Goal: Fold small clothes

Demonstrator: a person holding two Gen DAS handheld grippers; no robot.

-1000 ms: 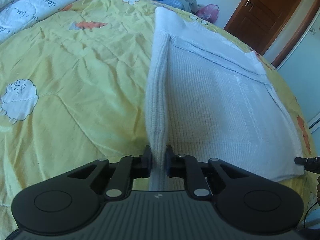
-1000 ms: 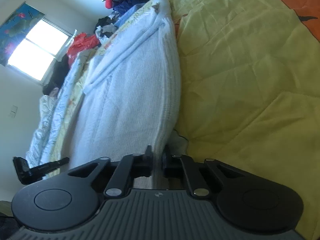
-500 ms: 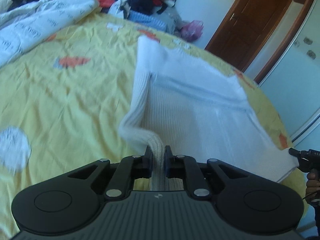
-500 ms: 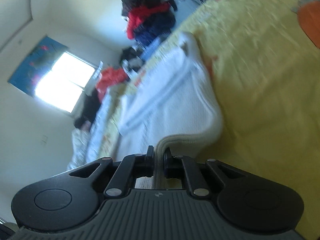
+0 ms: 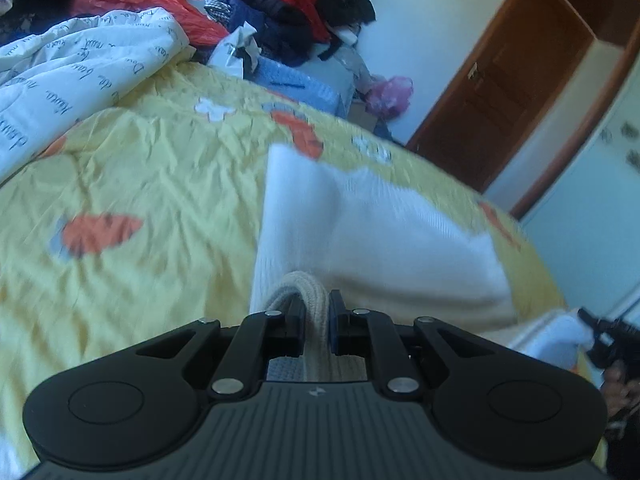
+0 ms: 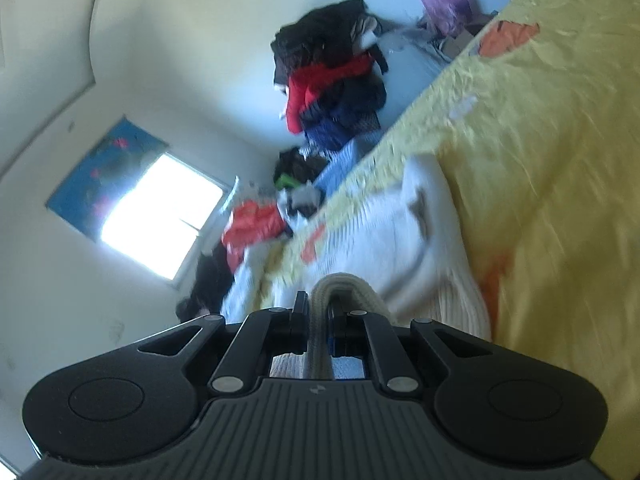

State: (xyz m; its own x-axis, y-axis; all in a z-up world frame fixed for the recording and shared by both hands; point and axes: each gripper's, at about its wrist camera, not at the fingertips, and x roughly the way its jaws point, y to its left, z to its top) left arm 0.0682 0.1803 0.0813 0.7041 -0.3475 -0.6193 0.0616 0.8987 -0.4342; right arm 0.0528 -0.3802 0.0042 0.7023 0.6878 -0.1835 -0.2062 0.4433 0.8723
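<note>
A white knit sweater [image 5: 372,224] lies on a yellow bedspread [image 5: 140,184]. My left gripper [image 5: 316,316] is shut on the ribbed hem of the sweater and holds it lifted, so the hem curls over the fingertips. My right gripper [image 6: 318,312] is shut on another corner of the same hem, with the sweater [image 6: 384,240] draping away onto the bedspread [image 6: 540,160]. The right gripper also shows at the right edge of the left wrist view [image 5: 596,332], pinching white fabric.
A white printed duvet [image 5: 68,80] lies bunched at the far left of the bed. A pile of red, dark and blue clothes [image 5: 288,12] stands beyond the bed's far edge. A brown door [image 5: 504,68] is at the back right. A bright window [image 6: 160,216] is on the wall.
Both grippers have lifted the sweater's near hem off the bed and carried it forward over the garment, tilting the views upward. Both have stayed shut on the hem.
</note>
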